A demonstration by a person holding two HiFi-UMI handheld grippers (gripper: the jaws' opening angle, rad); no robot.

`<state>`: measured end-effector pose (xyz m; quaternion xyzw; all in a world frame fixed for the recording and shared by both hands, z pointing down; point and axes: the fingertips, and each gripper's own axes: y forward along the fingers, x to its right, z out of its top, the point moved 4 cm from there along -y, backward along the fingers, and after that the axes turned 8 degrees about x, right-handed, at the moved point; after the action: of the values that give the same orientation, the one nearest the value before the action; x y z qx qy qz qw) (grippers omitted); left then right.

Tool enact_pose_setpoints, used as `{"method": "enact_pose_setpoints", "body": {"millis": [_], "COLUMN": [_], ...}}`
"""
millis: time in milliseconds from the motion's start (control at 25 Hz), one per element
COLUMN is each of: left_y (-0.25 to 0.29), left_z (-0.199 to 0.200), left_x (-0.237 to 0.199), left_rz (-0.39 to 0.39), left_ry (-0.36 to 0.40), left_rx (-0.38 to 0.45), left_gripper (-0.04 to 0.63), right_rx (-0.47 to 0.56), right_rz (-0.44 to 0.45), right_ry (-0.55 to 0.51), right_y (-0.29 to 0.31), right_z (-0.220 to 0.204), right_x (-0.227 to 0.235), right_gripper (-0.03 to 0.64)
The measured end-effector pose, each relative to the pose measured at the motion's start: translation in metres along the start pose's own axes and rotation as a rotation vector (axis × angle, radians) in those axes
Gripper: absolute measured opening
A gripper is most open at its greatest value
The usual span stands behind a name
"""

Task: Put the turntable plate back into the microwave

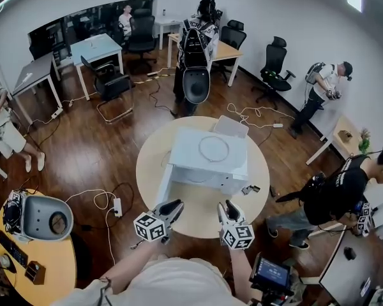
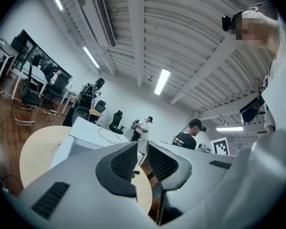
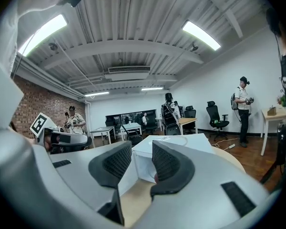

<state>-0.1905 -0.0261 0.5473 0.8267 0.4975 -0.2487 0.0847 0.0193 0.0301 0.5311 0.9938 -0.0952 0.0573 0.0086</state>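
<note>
The room was an open office with a dark wooden floor (image 1: 83, 152), and a round pale table (image 1: 152, 164) stood in its middle; on that table, towards its far edge, sat a white microwave (image 1: 207, 169); the turntable plate (image 1: 214, 149) lay flat on the microwave's top, showing only as a thin clear ring; it was outside the oven and touched by neither gripper. The microwave's door (image 1: 166, 185) appeared to be swung open on the left, reaching towards the table's near edge. A small dark object (image 1: 250, 189) lay on the table near its right edge, just beside the microwave's front corner; what it was could not be made out.

At the table's near edge the person held both grippers roughly level, pointing at the microwave and well short of it; the left gripper (image 1: 173, 207) had its fingers (image 2: 124, 162) parted by a narrow slit with nothing between them; the right gripper (image 1: 227, 206) had its fingers (image 3: 168, 165) spread wider, also on nothing, with the microwave seen through the gap.

Around the table, cables and a power strip (image 1: 118, 207) lay on the floor; a second, yellow table (image 1: 51, 260) stood at the lower left; office chairs (image 1: 274, 59), desks and several people stood along the walls.
</note>
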Motion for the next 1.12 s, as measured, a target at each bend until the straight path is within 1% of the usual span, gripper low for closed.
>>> {"method": "enact_pose_setpoints", "body": {"millis": [80,160,200,240,360,520,640,840,960,1120], "left_y": [0.009,0.016,0.020,0.023,0.034,0.040,0.042,0.041,0.038,0.036], "left_z": [0.000,-0.003,-0.006,-0.009,-0.021,-0.026,-0.030,-0.043,-0.055,-0.075], "left_x": [0.007,0.017,0.021,0.025,0.038,0.054,0.062,0.070,0.078,0.094], "left_rz": [0.000,-0.005,-0.006,-0.005,0.004,0.020,0.035,0.070,0.091,0.103], "left_ry": [0.009,0.018,0.020,0.020,0.014,0.019,0.025,0.052,0.055,0.060], "left_rx": [-0.010,-0.026,-0.035,-0.045,-0.067,-0.067,-0.063,-0.106,-0.137,-0.183], "left_gripper": [0.047,0.058,0.064,0.067,0.074,0.074,0.074,0.074,0.074,0.074], "right_rx": [0.015,0.045,0.059,0.069,0.072,0.068,0.063,0.042,0.036,0.016], "right_rz": [-0.010,-0.034,-0.044,-0.048,-0.052,-0.074,-0.085,-0.074,-0.074,-0.043], "right_ry": [0.054,0.156,0.190,0.203,0.191,0.188,0.207,0.226,0.259,0.273], "right_y": [-0.003,-0.011,-0.016,-0.020,-0.033,-0.051,-0.065,-0.086,-0.101,-0.118], "right_z": [0.005,0.012,0.016,0.020,0.027,0.028,0.023,0.008,-0.001,-0.015], "right_x": [0.011,0.027,0.035,0.042,0.063,0.088,0.100,0.101,0.102,0.098], "right_gripper": [0.135,0.135,0.136,0.136,0.136,0.135,0.136,0.137,0.136,0.136]}}
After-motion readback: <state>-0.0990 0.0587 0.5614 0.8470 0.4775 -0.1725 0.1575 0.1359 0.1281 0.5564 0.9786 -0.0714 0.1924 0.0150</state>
